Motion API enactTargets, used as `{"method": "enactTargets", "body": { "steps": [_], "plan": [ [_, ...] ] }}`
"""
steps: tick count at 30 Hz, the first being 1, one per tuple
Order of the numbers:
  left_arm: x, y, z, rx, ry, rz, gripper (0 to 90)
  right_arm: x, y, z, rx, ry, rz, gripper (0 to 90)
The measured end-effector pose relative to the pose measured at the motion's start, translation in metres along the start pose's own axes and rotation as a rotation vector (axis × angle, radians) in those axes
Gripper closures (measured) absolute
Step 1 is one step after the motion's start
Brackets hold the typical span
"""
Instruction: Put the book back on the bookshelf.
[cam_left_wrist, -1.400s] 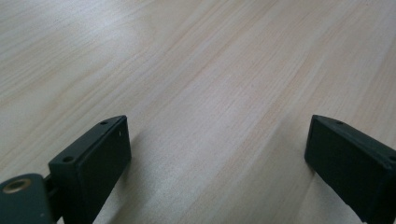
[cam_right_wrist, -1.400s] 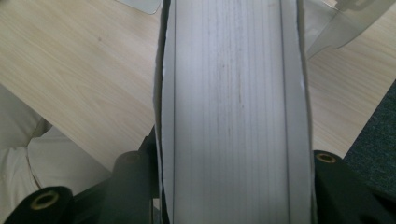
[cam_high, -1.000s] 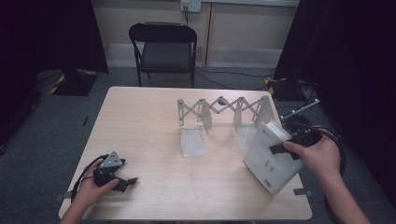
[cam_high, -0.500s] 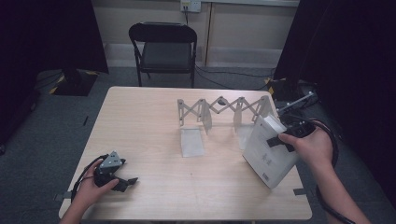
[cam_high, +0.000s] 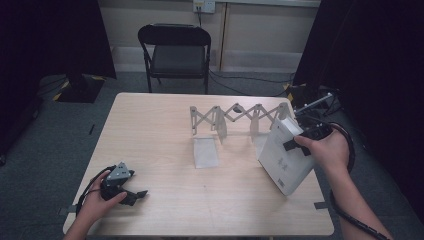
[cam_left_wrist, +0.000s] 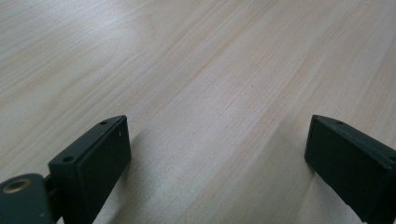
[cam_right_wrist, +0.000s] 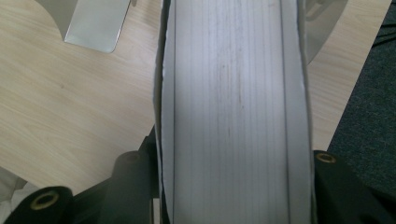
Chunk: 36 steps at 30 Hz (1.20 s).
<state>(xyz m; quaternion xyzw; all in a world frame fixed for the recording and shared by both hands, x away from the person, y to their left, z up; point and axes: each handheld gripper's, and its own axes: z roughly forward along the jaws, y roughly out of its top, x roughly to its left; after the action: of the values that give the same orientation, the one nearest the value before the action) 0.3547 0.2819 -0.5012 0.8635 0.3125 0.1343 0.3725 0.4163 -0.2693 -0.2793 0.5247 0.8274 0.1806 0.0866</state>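
A thick white book (cam_high: 285, 157) is held tilted off the right side of the wooden table (cam_high: 155, 130), with my right gripper (cam_high: 300, 142) shut on it. In the right gripper view the book's page edge (cam_right_wrist: 233, 107) runs up between the two jaws. Behind it stands a grey accordion-style book rack (cam_high: 235, 117) with flat metal plates resting on the table. My left gripper (cam_high: 131, 194) rests near the front left corner, open; in the left gripper view its fingers (cam_left_wrist: 93, 158) sit wide apart over bare wood, holding nothing.
A black folding chair (cam_high: 175, 50) stands beyond the table's far edge. Dark curtains hang on both sides. A metal plate (cam_right_wrist: 95, 23) of the rack lies on the table to the left of the book. Cables trail off the table's right edge.
The right hand has lifted the book slightly up and toward the rack's right end. The left gripper has stayed still.
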Motion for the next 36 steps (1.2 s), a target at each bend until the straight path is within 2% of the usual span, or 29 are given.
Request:
{"method": "enactTargets", "body": {
  "steps": [10,16,36],
  "plan": [
    [0.0,0.0,0.0,0.0,0.0,0.0,6.6,-0.006,0.007,0.008,0.0,0.002,0.041,53.8],
    [0.0,0.0,0.0,0.0,0.0,-0.001,6.6,-0.008,0.013,0.01,0.012,-0.017,0.038,53.8],
    [0.0,0.0,0.0,0.0,0.0,0.0,6.6,-0.021,0.022,0.014,-0.007,-0.038,0.103,53.8]
  ]
}}
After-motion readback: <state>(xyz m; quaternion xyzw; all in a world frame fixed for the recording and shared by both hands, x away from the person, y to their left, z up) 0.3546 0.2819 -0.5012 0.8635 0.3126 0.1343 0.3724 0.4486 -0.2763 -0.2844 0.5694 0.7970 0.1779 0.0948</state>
